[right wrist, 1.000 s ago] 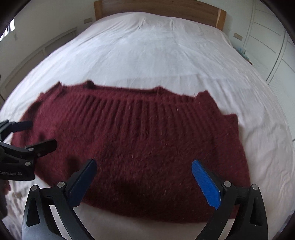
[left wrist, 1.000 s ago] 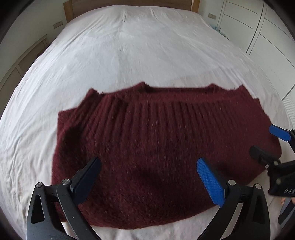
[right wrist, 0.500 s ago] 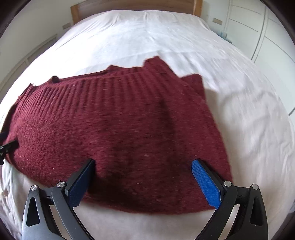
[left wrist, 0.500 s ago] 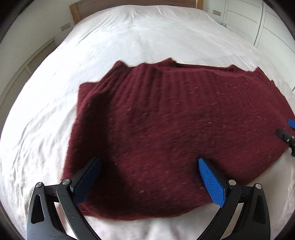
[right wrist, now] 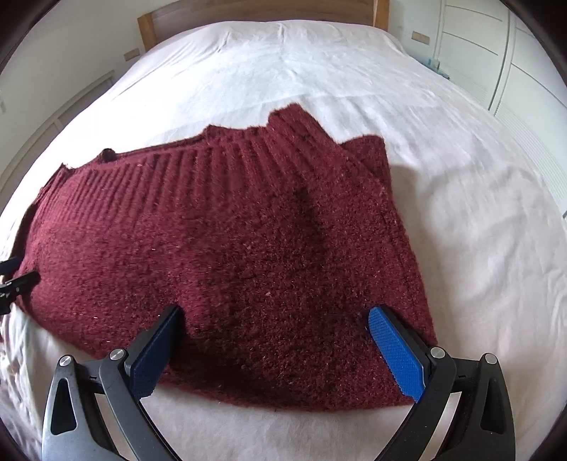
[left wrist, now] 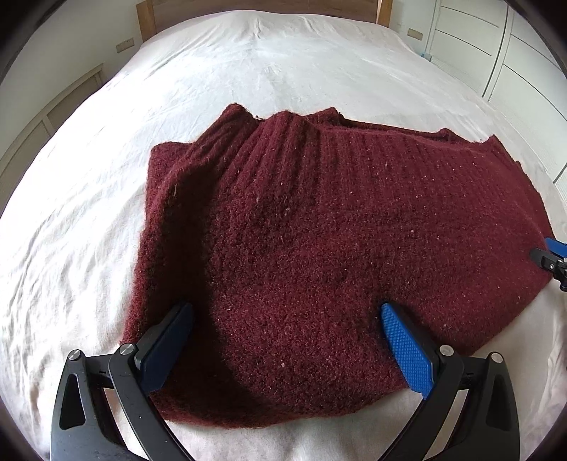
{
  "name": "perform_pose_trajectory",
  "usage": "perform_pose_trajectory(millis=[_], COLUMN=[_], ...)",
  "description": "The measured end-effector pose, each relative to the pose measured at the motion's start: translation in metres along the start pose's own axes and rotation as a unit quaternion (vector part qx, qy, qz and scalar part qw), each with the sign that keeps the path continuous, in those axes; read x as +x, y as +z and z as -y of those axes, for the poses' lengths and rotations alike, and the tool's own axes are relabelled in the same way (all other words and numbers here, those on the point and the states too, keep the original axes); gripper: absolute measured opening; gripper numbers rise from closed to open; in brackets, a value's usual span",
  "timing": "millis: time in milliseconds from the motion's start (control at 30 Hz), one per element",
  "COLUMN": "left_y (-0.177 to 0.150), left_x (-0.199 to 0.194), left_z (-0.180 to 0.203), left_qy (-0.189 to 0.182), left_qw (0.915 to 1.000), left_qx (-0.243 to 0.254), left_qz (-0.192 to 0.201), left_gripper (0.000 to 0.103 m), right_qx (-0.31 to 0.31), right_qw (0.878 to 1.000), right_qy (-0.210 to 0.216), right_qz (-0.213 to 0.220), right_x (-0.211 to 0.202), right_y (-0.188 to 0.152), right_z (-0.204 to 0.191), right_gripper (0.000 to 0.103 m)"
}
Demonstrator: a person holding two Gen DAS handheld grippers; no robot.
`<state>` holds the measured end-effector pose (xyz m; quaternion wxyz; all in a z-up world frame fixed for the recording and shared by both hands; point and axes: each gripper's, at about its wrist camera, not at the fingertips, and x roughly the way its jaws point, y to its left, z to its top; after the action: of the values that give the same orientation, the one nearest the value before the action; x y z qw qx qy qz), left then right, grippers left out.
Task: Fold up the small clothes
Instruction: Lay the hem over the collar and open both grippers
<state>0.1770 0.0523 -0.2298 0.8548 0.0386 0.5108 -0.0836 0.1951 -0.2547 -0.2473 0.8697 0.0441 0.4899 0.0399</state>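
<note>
The fuzzy dark-red knitted sweater [left wrist: 340, 255] is lying spread across the white-sheeted bed [left wrist: 248, 81], its ribbed collar pointing toward the wooden headboard [right wrist: 255, 10] and its lower hem nearest the cameras.

On the left, the left gripper [left wrist: 283, 344] is hovering over the near left corner of the garment with its jaws released and wide apart, holding nothing. The side edge there is sitting slightly rucked, with a dark crease running up toward the shoulder. To do this step well, the person is probably best off lowering the jaws until they straddle the hem close to the corner, pinching both layers of knit rather than only the top one, and keeping the bite shallow so the bedsheet is not caught.

On the right, the right gripper [right wrist: 271, 349] is likewise released over the near right corner, empty. Matching the left side's height and depth should keep the fold line straight; the thick, fluffy knit is likely slipping easily, so a firm closure seems wise before lifting.

Compared with a second ago, both cameras are sitting closer to the outer corners: each gripper has moved outward, so its partner is now showing only as a sliver at the frame edge. The sweater is filling more of each view, and the jaws remain open as before.
</note>
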Motion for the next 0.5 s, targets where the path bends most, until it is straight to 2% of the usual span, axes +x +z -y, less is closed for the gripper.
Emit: perform_pose_trajectory(millis=[133,267,367,500], left_y=[0.005,0.011,0.013,0.013], left_x=[-0.015,-0.048,-0.057,-0.045], left_z=[-0.005,-0.023,-0.053,-0.094], left_qy=[0.0,0.019,0.003,-0.023], left_qw=[0.9996,0.9994,0.998,0.9915], left_qx=[-0.008,-0.018,-0.054,-0.115], left_qz=[-0.029,-0.021,-0.032,-0.056], left_gripper=[0.102,0.102,0.102,0.102], right_qx=[-0.01,-0.024,-0.027,-0.016], right_qw=[1.0,1.0,1.0,1.0], right_qy=[-0.004,0.001,-0.001,-0.006], right_qz=[0.0,0.008,0.002,-0.004], right_x=[-0.022,-0.042,-0.05,-0.06], right_y=[-0.003,-0.015,-0.027,-0.045], right_z=[-0.008,-0.011,-0.009,-0.003], right_gripper=[0.103,0.103,0.103,0.103])
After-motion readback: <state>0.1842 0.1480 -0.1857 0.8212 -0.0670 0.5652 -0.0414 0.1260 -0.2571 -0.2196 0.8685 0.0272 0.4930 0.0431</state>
